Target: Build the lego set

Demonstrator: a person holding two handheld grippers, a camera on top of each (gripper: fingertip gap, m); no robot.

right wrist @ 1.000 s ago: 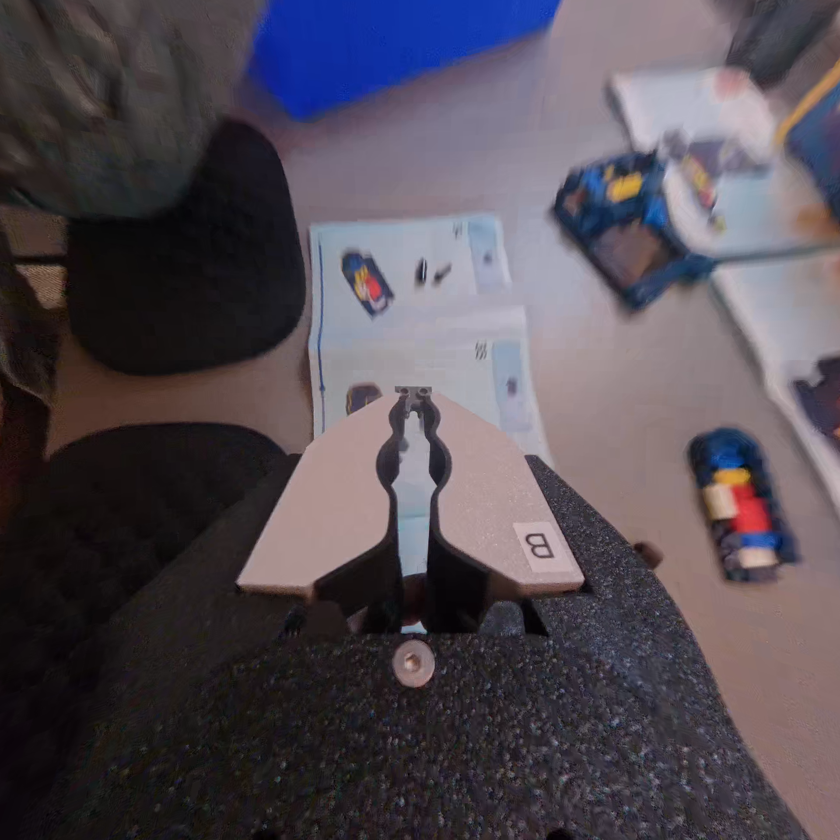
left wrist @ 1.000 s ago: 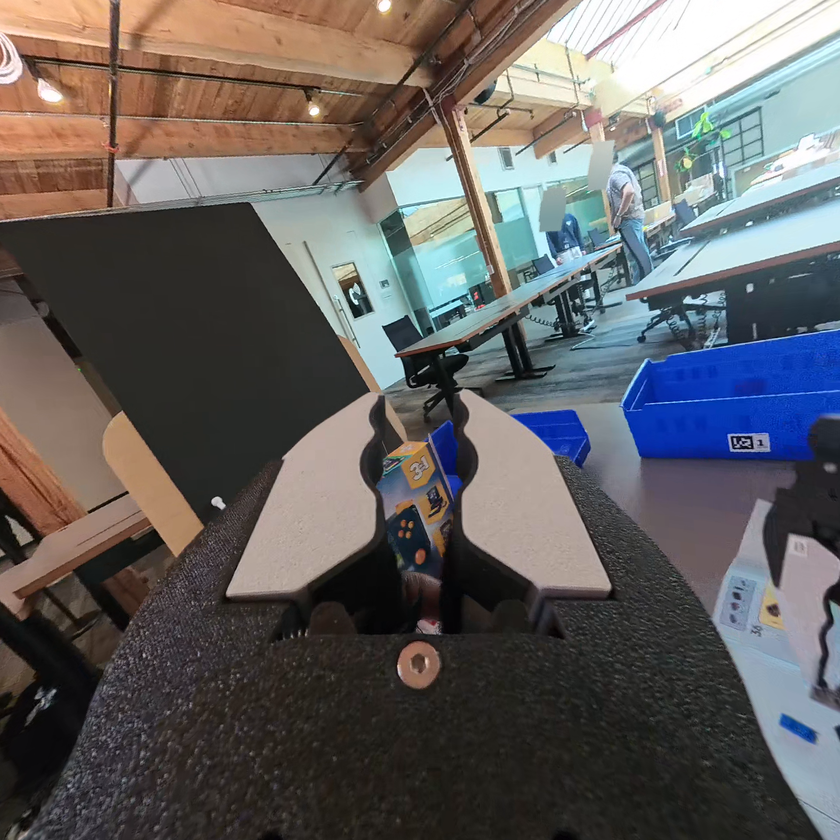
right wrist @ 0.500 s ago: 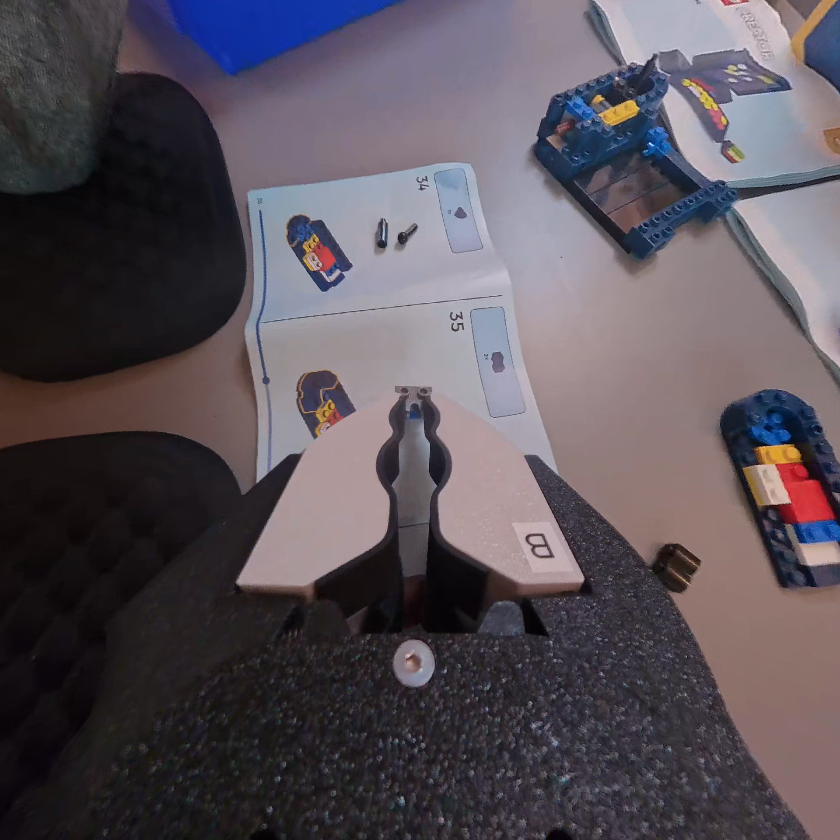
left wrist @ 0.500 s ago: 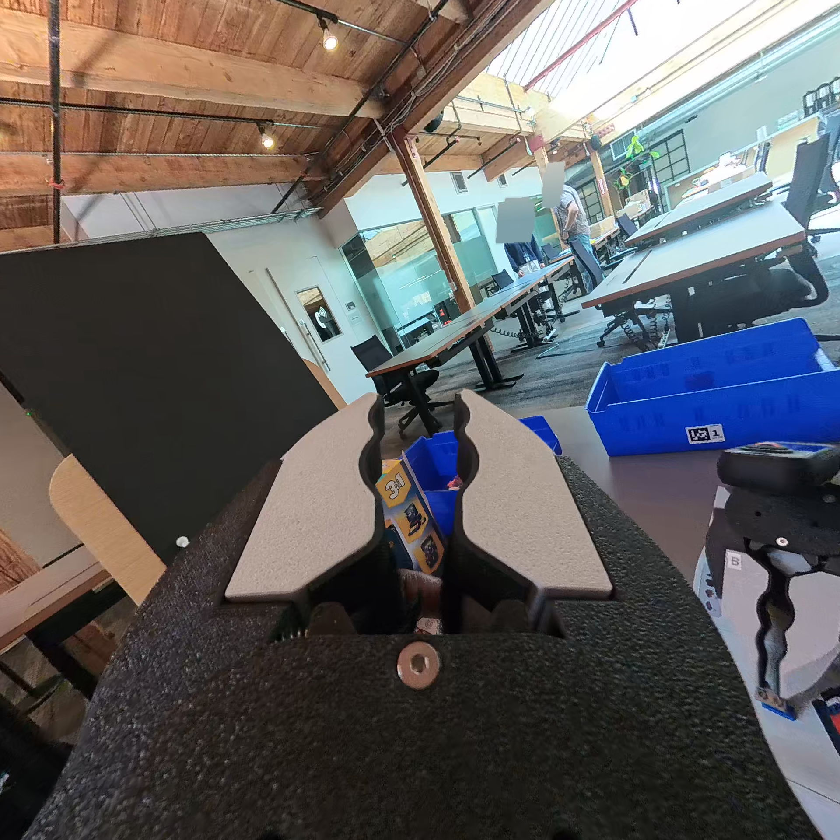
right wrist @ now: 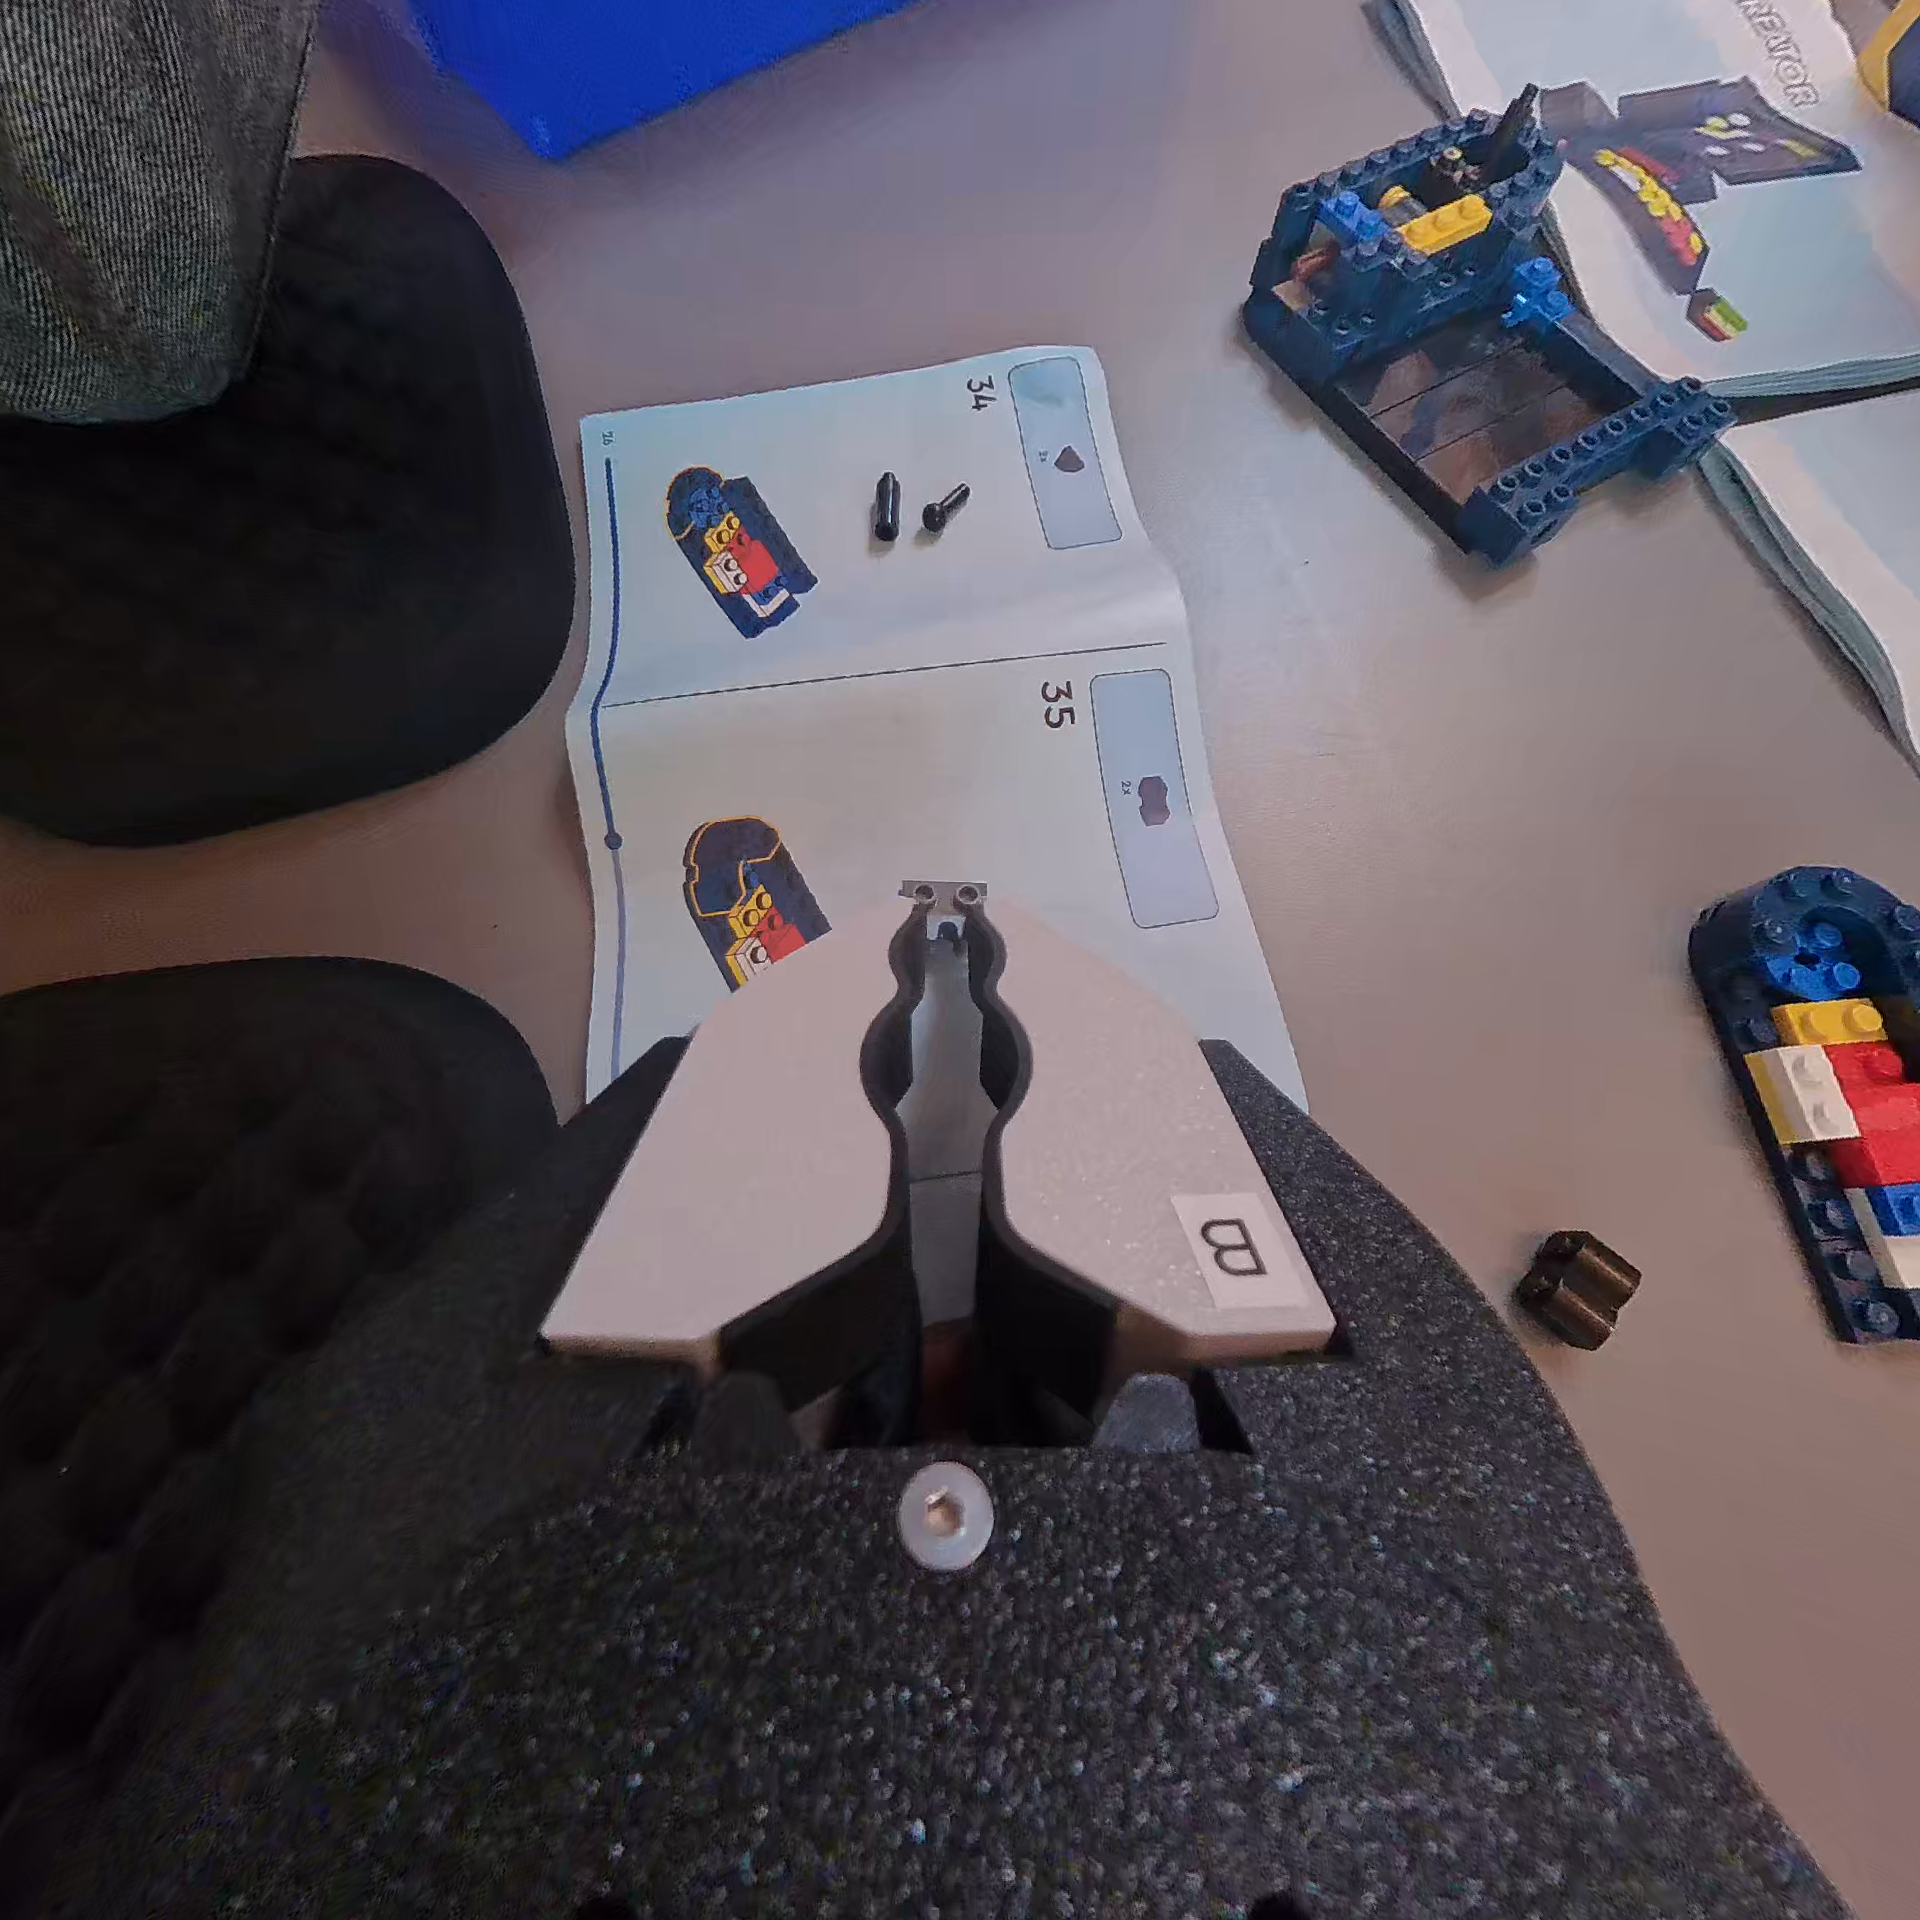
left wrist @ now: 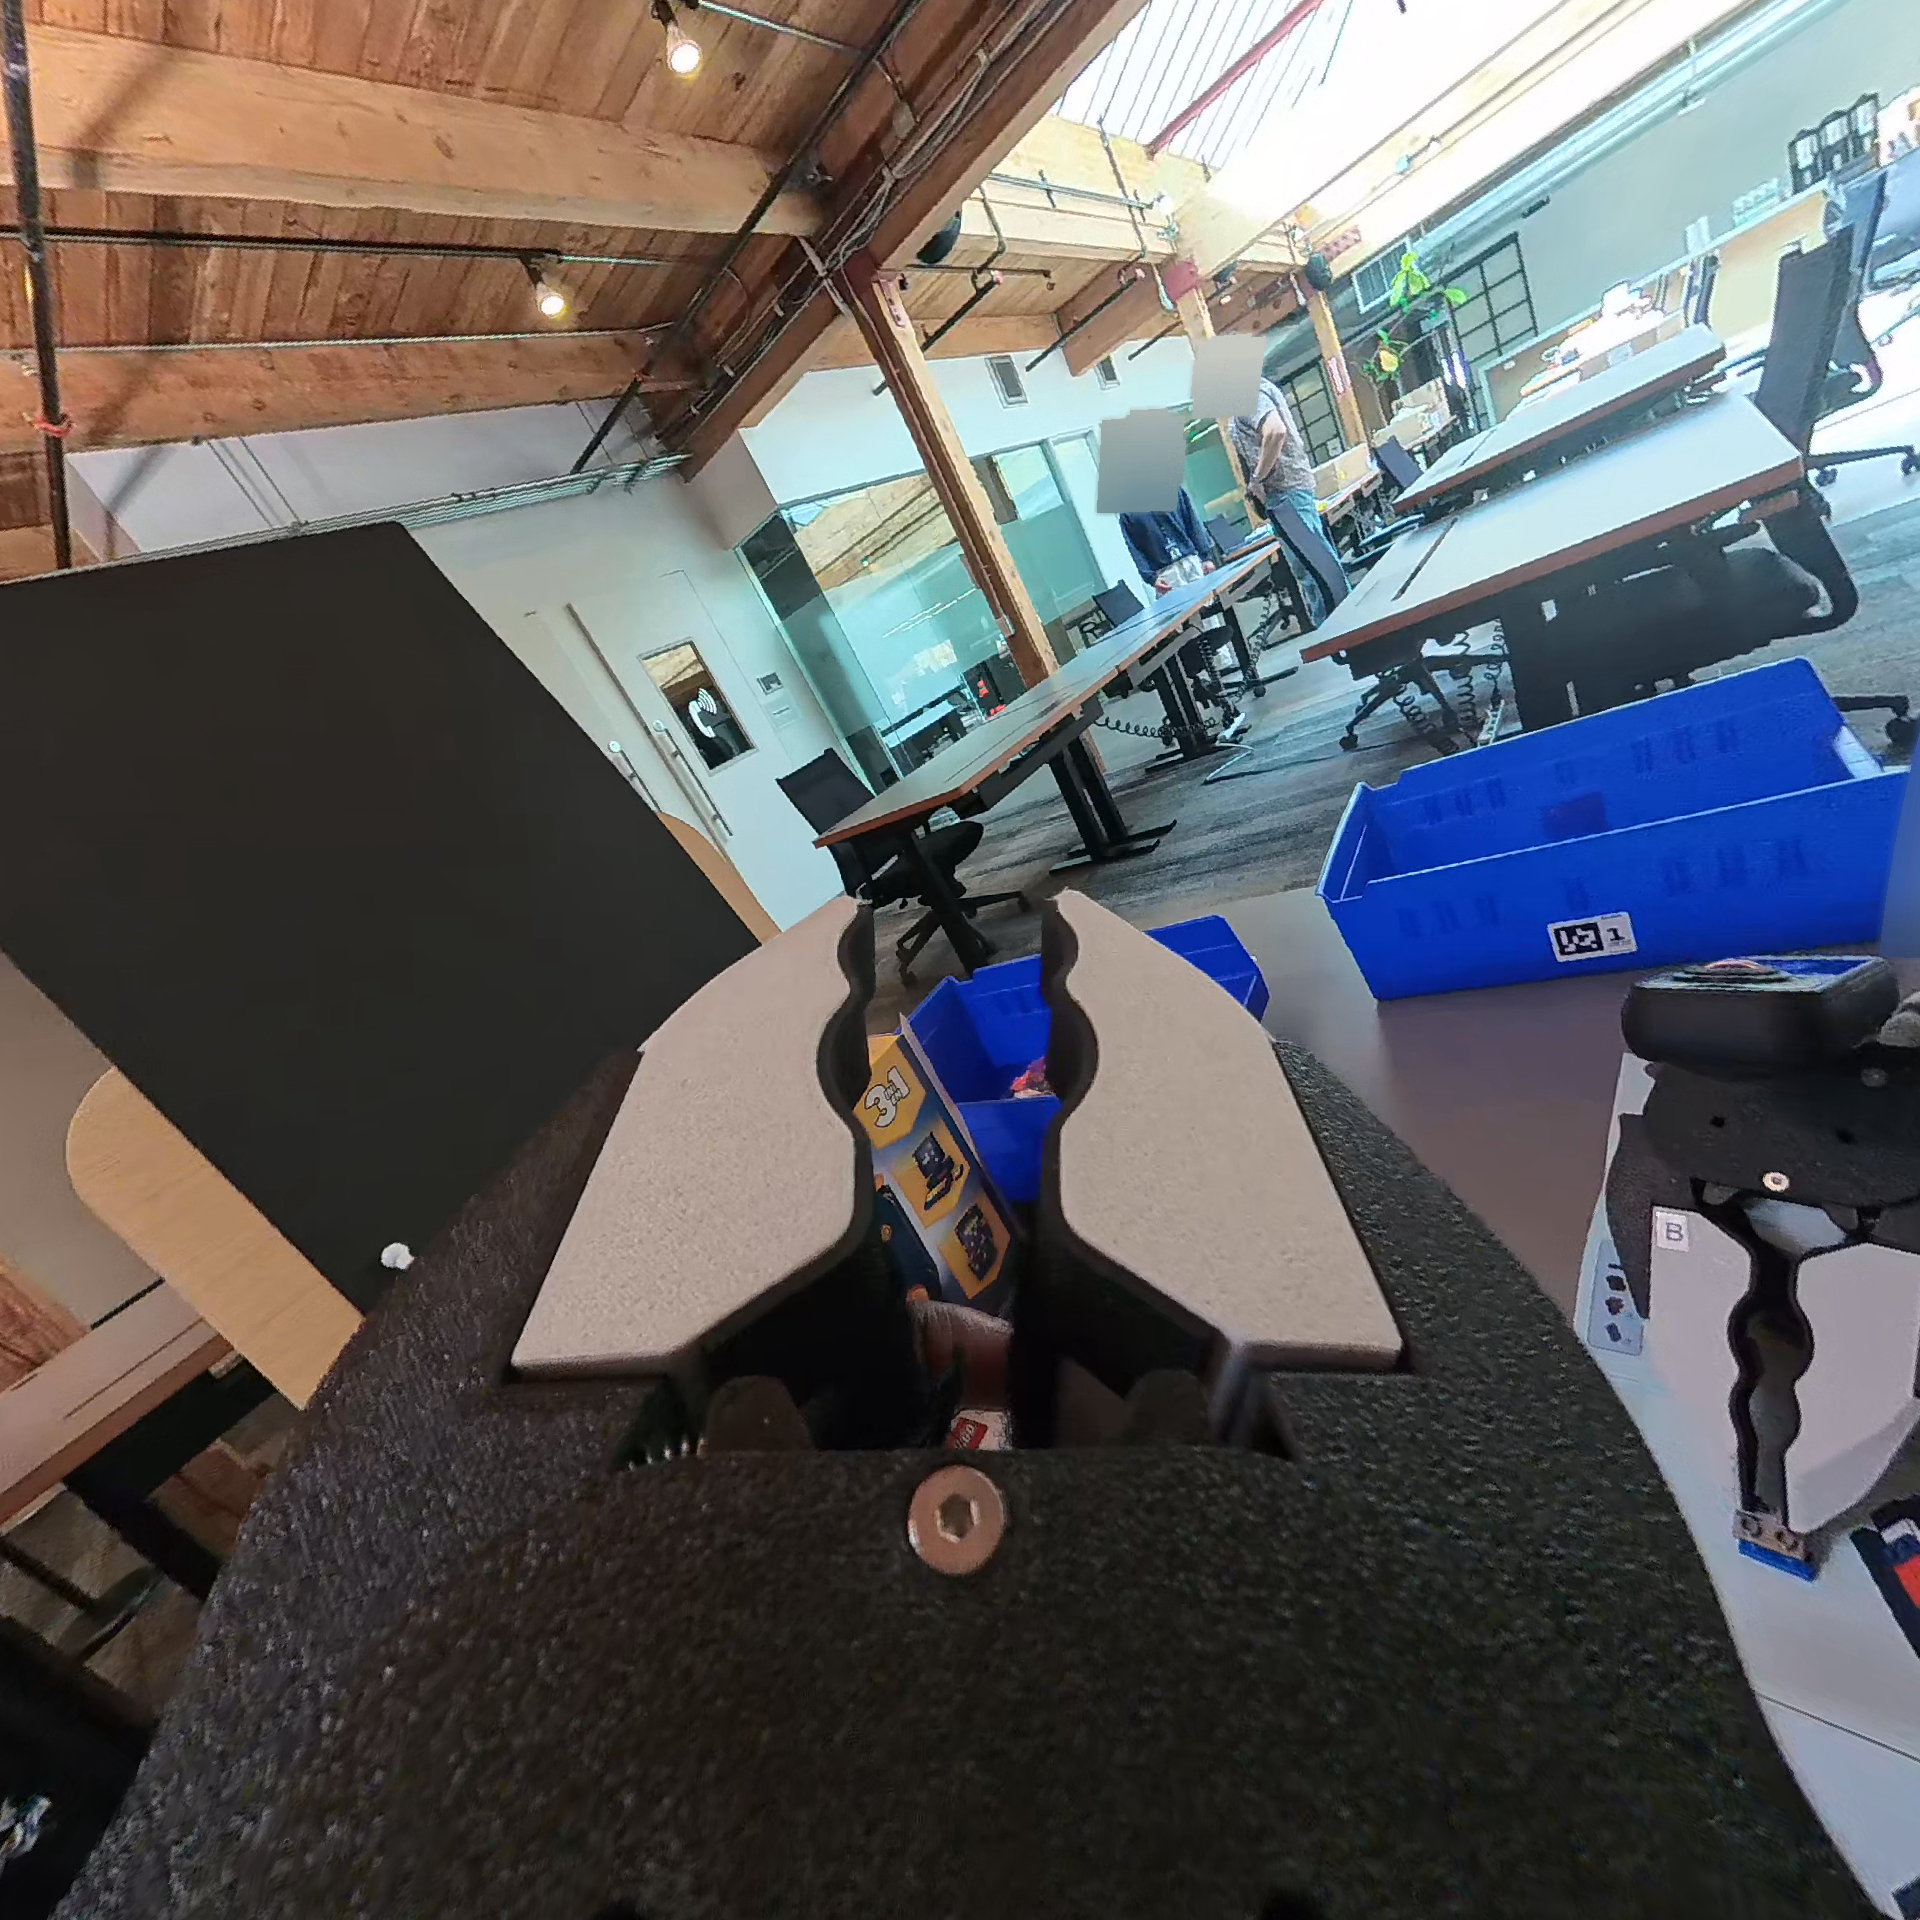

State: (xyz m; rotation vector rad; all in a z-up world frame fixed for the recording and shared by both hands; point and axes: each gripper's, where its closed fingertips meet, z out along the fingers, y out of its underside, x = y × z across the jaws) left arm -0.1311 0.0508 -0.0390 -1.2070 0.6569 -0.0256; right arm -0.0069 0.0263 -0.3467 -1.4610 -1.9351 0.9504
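Bricks of glossy moulded plastic lie across a smooth grey-brown surface [right wrist: 1351, 831]. Right claw [right wrist: 943, 896]: matte pale-grey plates on a grainy black body, wavy inner edges, fingertips nearly together and clamped on a small thin plate brick [right wrist: 943, 891], grey from above, blue at its side in the left wrist view [left wrist: 1779, 1555]; it hangs just above a creased paper instruction sheet [right wrist: 883, 644]. 2 small black pins [right wrist: 914, 509] rest on that sheet. To the right: a rounded dark-blue plate assembly [right wrist: 1829, 1091] with red, yellow and white bricks, and a small dark stubby piece [right wrist: 1577, 1288]. Farther off, a boxy dark-blue frame build [right wrist: 1455, 312] beside an open booklet [right wrist: 1818, 343].

Left claw [left wrist: 951, 920]: same make, raised, plates apart, nothing between the tips. Beyond it a printed cardboard box [left wrist: 930, 1174] leans against a small blue bin [left wrist: 997, 1029]; a large blue bin [left wrist: 1621, 862] sits farther right.
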